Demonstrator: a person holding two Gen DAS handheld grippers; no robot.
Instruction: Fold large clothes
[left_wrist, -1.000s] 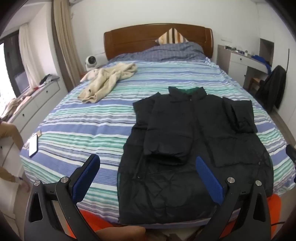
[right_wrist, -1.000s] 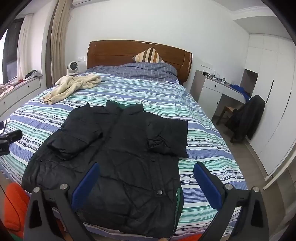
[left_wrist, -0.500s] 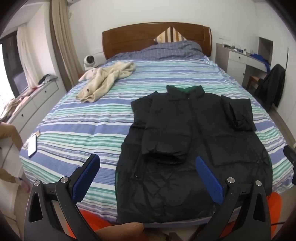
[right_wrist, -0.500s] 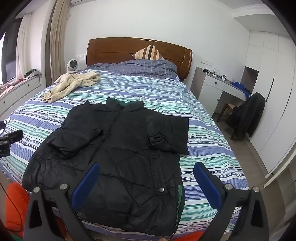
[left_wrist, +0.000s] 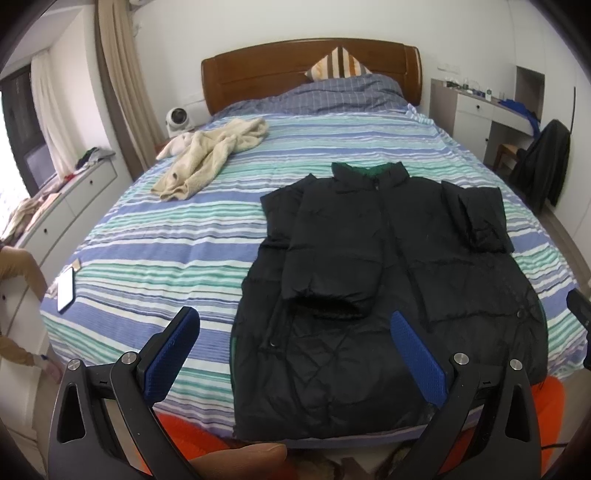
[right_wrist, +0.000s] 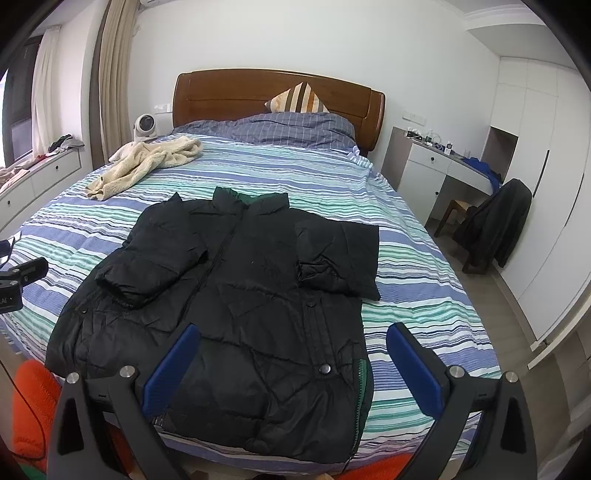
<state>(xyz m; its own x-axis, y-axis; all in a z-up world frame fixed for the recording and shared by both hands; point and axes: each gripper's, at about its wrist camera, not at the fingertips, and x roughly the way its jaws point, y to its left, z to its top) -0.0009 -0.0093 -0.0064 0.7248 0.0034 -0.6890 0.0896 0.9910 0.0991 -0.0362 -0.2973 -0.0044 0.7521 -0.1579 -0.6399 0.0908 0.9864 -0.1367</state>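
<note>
A black puffer jacket (left_wrist: 388, 280) lies flat on the striped bed (left_wrist: 166, 254), collar toward the headboard, both sleeves folded in over its front. It also shows in the right wrist view (right_wrist: 240, 295). My left gripper (left_wrist: 295, 354) is open and empty, held above the jacket's lower left hem at the foot of the bed. My right gripper (right_wrist: 291, 362) is open and empty above the jacket's lower right hem. Neither gripper touches the fabric.
A beige fleece garment (left_wrist: 210, 155) lies at the bed's far left. A phone (left_wrist: 65, 290) lies near the left edge. Drawers (left_wrist: 55, 214) run along the left wall. A desk (right_wrist: 439, 166) and a chair with a dark coat (right_wrist: 495, 221) stand right. An orange object (right_wrist: 33, 406) sits below the foot.
Both grippers have drifted slightly; the jacket sits a little lower and more to the left in the views. The jacket itself has not moved. Both grippers stay open.
</note>
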